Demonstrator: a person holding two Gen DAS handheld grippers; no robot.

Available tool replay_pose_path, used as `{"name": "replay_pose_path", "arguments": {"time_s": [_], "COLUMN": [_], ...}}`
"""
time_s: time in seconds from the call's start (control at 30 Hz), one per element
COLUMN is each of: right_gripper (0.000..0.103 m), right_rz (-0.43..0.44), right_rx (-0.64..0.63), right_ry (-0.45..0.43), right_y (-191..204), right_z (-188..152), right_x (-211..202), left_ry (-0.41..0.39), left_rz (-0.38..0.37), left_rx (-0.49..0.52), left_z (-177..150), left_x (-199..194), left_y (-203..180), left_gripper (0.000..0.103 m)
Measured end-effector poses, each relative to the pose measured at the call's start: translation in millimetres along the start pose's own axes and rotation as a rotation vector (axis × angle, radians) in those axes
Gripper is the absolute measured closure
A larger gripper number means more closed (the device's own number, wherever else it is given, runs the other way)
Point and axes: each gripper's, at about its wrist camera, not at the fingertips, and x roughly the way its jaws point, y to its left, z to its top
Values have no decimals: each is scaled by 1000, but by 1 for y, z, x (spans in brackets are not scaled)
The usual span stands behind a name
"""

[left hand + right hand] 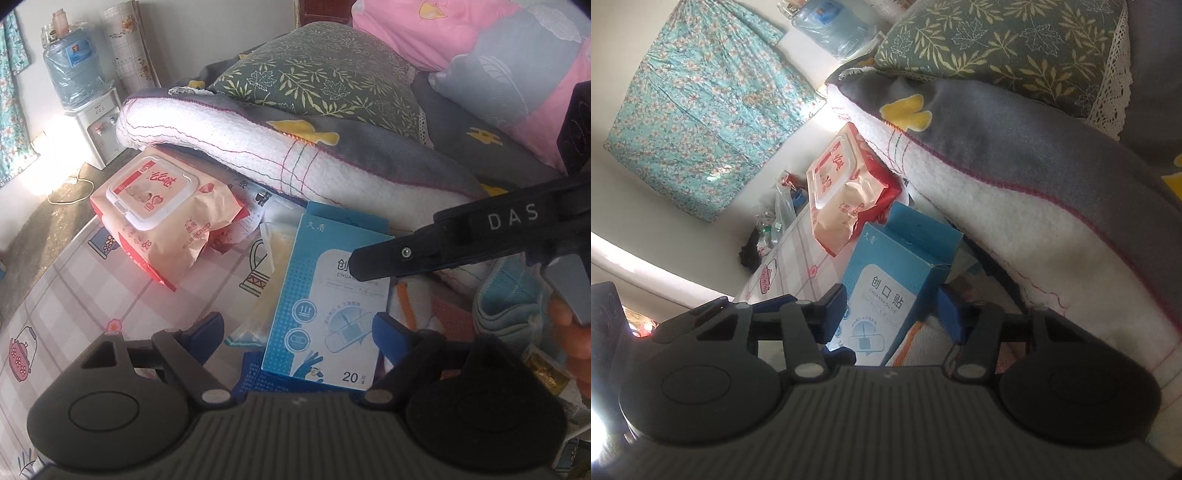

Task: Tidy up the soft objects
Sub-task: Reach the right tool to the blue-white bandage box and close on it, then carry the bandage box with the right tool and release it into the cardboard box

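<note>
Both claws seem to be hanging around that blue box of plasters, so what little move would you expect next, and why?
Probably the right gripper closes on the blue box. Its fingers stand open on either side of the box, which tilts up off the table. The left gripper is open too, framing the same box. The box and wipes pack crowd the folded quilt, so clearing them likely comes first.

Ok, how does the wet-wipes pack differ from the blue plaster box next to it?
The wet-wipes pack is a pink-and-red crinkled soft pouch with a white flip lid; the blue plaster box is stiff cardboard with flat faces. The pack's far end tucks under the folded quilt; the box lies in front of it. Both rest on the patterned tablecloth.
</note>
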Motion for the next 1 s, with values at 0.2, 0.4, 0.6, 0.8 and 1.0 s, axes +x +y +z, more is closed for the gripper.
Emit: {"name": "replay_pose_path", "arguments": {"time_s": [0.2,0.4,0.6,0.8,1.0], "right_gripper": [55,58,64,64,64], "right_rz": [24,47,70,94,126], "right_rx": [42,80,80,73,30], "right_ry": [27,48,54,27,1], "right_y": [-11,-16,-13,-4,21], "right_z": [5,8,8,13,14], "right_x": [22,36,43,33,16], "left_ry": [44,71,59,13,-57], "left_rz": [-54,-87,-54,-20,22], "left_rx": [-42,-102,-107,-101,-122], "left_z": [11,15,19,22,19], "left_x": [23,31,27,-1,-47], "left_y": [5,8,3,0,-4], "left_gripper": [15,19,34,46,50]}}
